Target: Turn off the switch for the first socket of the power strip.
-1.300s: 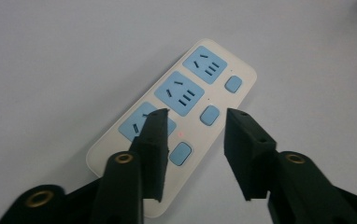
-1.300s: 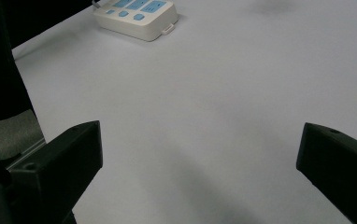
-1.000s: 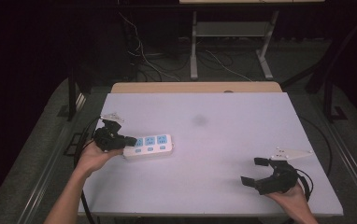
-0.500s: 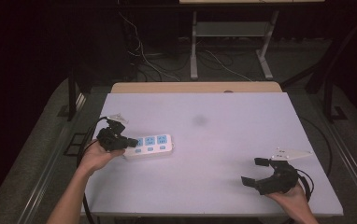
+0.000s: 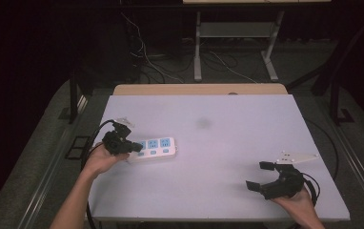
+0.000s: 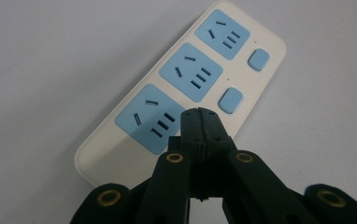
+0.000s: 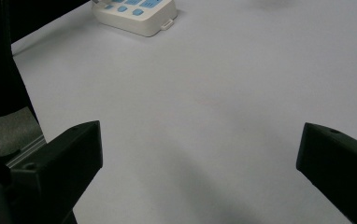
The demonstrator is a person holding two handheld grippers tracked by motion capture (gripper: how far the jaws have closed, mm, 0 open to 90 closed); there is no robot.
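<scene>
Power strip: the power strip (image 5: 154, 148) is a flat white plastic slab with rounded corners and a smooth, glossy shell; it lies on the left part of the table, its long side running left to right in the high view.
Sockets: three square pale-blue socket faces (image 6: 191, 71) in a row, each with dark slots.
Buttons: two rounded blue switch buttons (image 6: 231, 100) are clear in the left gripper view, beside the sockets; a third cannot be told there, as the jaws cover that spot.
Table: the table (image 5: 227, 143) has a matte, pale lavender-grey top, plain and rectangular, with a wooden edge at the far side.
Left gripper: the left gripper (image 6: 199, 114) has its black jaws pressed together with nothing between them; the tips sit over the near end of the strip, by the nearest socket. Whether they touch it cannot be told.
Right gripper: the right gripper (image 5: 261, 175) has its jaws spread wide, holding nothing, over bare tabletop at the near right, well apart from the strip.
Grippers counted: two, one in each hand.
</scene>
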